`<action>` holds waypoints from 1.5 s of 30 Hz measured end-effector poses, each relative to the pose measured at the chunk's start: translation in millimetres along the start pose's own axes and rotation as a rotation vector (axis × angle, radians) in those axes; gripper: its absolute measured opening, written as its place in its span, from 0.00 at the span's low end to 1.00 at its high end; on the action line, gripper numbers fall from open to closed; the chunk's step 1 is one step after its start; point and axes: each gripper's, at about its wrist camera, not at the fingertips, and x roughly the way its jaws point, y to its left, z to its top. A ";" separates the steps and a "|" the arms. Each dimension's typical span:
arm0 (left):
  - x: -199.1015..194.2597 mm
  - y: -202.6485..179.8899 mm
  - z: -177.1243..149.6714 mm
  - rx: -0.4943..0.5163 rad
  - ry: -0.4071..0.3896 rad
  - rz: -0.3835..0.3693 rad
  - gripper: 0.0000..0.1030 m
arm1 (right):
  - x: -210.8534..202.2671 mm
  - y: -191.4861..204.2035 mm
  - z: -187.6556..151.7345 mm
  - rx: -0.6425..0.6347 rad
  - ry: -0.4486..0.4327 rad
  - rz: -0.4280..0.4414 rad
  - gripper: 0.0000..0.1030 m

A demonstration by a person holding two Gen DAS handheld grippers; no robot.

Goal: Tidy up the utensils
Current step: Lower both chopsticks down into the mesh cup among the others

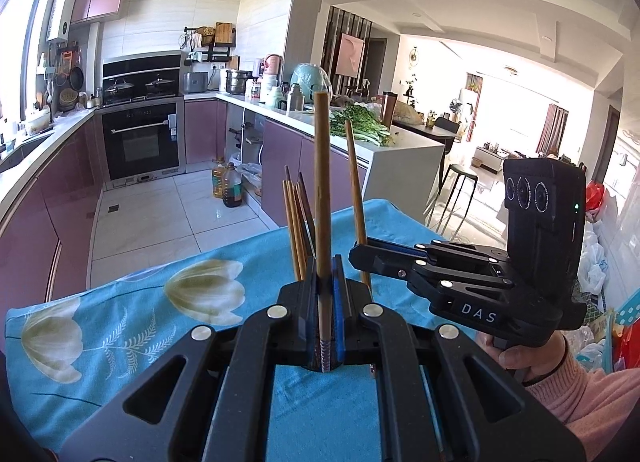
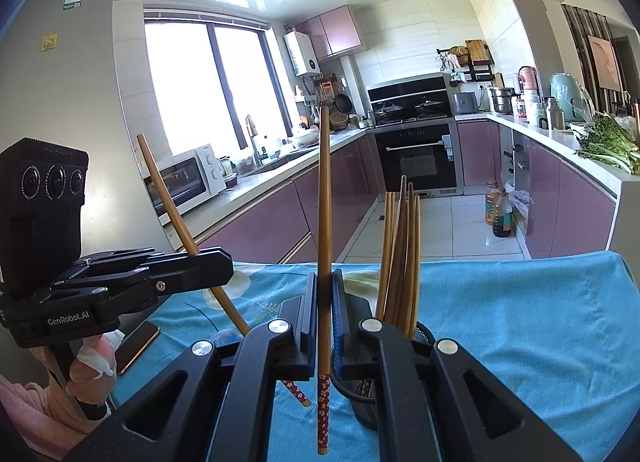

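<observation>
My left gripper (image 1: 325, 282) is shut on a wooden chopstick (image 1: 321, 182) held upright above the blue cloth. My right gripper (image 2: 323, 294) is shut on another upright chopstick (image 2: 324, 202) with a red flowered end. Each gripper shows in the other's view: the right one (image 1: 362, 252) with its chopstick (image 1: 355, 182), the left one (image 2: 218, 262) with its tilted chopstick (image 2: 172, 214). A black mesh holder (image 2: 420, 338) with several wooden chopsticks (image 2: 400, 254) stands just right of my right gripper; the sticks also show in the left wrist view (image 1: 298, 222).
The table is covered by a blue flowered cloth (image 1: 152, 314). A phone (image 2: 138, 346) lies on it at the left. Beyond are kitchen counters, an oven (image 1: 140, 142), oil bottles (image 1: 226, 184) on the floor and greens (image 1: 360, 122) on the counter.
</observation>
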 end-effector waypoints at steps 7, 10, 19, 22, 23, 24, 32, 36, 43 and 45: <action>-1.3 -4.8 10.9 0.014 -0.026 -0.001 0.07 | 0.9 -0.4 6.5 -0.005 -0.012 0.001 0.06; -0.7 -7.3 14.5 0.018 -0.035 -0.002 0.07 | 1.5 -0.8 10.1 -0.003 -0.016 0.004 0.06; 4.8 -13.6 18.9 0.029 -0.046 -0.006 0.07 | 1.7 -1.0 20.0 -0.010 -0.033 -0.002 0.06; 5.7 -12.3 20.4 0.030 -0.052 -0.008 0.07 | 3.1 -0.8 20.8 -0.009 -0.036 -0.008 0.06; 5.7 -12.9 20.5 0.030 -0.055 -0.008 0.07 | 3.1 -1.1 20.7 -0.008 -0.038 -0.010 0.06; 5.1 -12.7 18.9 0.030 -0.056 -0.009 0.07 | 3.3 -1.2 20.9 -0.007 -0.039 -0.011 0.06; 5.8 -10.0 18.0 0.026 -0.056 -0.014 0.07 | 2.7 -1.0 21.6 -0.006 -0.049 -0.024 0.06; 6.3 -10.2 17.8 0.030 -0.051 -0.012 0.07 | 4.7 -1.6 21.1 -0.002 -0.051 -0.036 0.06; 12.1 -13.4 17.6 0.026 -0.029 -0.006 0.07 | 13.7 -7.4 22.9 0.016 -0.042 -0.051 0.06; 13.2 -14.4 16.7 0.027 -0.023 -0.004 0.07 | 15.5 -8.2 22.6 0.021 -0.040 -0.055 0.06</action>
